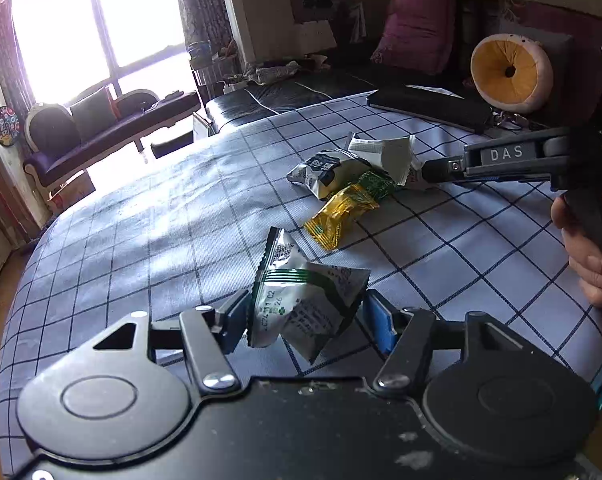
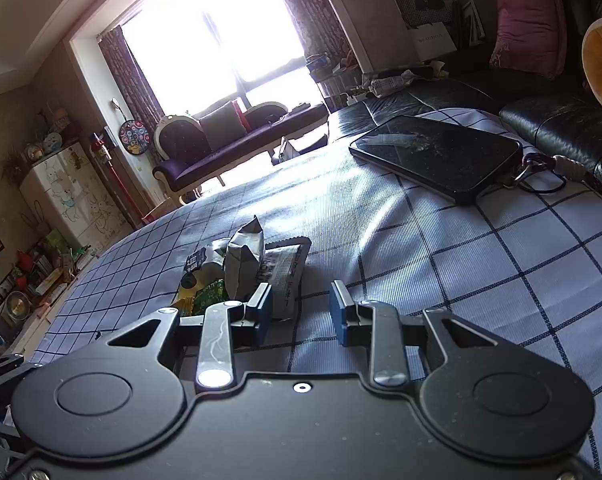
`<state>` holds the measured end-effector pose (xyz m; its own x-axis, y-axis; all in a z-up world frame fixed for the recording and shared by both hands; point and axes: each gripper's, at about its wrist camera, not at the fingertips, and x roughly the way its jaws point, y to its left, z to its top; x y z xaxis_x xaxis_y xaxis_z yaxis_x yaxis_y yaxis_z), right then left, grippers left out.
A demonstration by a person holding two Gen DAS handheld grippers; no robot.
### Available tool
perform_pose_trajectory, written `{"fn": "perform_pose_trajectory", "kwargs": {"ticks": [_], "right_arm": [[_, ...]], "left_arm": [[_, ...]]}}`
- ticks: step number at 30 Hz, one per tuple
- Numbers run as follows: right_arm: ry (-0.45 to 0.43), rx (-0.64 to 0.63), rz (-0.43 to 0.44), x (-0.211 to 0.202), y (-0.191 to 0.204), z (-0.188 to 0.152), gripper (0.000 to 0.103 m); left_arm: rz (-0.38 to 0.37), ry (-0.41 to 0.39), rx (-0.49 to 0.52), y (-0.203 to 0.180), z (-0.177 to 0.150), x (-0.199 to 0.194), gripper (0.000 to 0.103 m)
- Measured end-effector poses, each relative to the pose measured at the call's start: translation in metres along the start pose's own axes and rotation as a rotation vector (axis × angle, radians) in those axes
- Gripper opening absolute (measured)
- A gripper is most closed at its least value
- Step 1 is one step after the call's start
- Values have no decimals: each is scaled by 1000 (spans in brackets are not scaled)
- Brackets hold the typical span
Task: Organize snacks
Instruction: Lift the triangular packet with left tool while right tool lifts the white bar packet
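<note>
- Nearest the left wrist camera, the left gripper [image 1: 305, 316] is seen with its jaws spread wide; a silver-and-green snack packet [image 1: 301, 304] lies on the cloth between the blue pads [image 1: 377, 320], a visible gap being left on the right side, so no squeeze is shown.
- Open checked tablecloth [image 1: 141, 240] is left to the left of that packet, as far as the rounded table edge.
- Just beyond, a yellow wrapper [image 1: 339, 214] is laid apart from the near packet, and behind it a heap of packets [image 1: 353, 168] is gathered, touching one another.
- From the right, the right gripper [image 1: 429, 172] is held by a hand [image 1: 593, 256] with its tip at the heap; in its own view the jaws stand partly apart with only cloth between them, and a grey packet [image 2: 285, 276] lies just beside the left pad [image 2: 263, 312].
- Farther right, a black tablet [image 2: 437, 156] with a key ring is laid near the table's far edge.
- Beyond the table, a black leather sofa [image 1: 285, 96] and a yellow round cushion [image 1: 509, 72] are seen close against it.
</note>
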<state>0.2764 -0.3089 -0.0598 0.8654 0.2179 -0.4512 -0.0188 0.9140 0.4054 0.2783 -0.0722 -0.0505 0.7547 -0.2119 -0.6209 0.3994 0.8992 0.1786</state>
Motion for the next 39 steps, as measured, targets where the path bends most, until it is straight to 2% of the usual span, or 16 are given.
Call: {"fn": "perform_pose_trajectory", "kwargs": {"ticks": [3, 6, 9, 13, 15, 22, 25, 28, 30, 35, 39], "right_arm": [[0, 0, 0, 0, 0, 0, 39], [0, -2, -2, 1, 0, 0, 39], [2, -7, -5, 1, 0, -1, 39], [3, -18, -14, 1, 4, -1, 39], [5, -26, -20, 1, 5, -1, 39], [11, -72, -54, 2, 15, -1, 40], [14, -97, -75, 2, 22, -1, 40], [19, -131, -107, 3, 32, 0, 40], [25, -126, -119, 5, 36, 3, 46], [22, -169, -150, 18, 54, 12, 47], [51, -251, -198, 35, 72, 11, 48]], "left_arm": [[11, 10, -20, 13, 4, 6, 52], [7, 20, -74, 32, 8, 14, 50], [7, 16, -115, 48, 8, 22, 57], [18, -30, -99, 55, 5, 25, 60], [33, -49, -112, 59, 3, 28, 66], [18, -70, -194, 70, -2, 35, 74], [15, -75, -199, 71, -4, 36, 74], [5, -82, -208, 73, -7, 35, 73], [11, -83, -221, 75, -8, 34, 64], [12, -90, -260, 81, -11, 34, 53], [15, -90, -259, 81, -11, 34, 53]]}}
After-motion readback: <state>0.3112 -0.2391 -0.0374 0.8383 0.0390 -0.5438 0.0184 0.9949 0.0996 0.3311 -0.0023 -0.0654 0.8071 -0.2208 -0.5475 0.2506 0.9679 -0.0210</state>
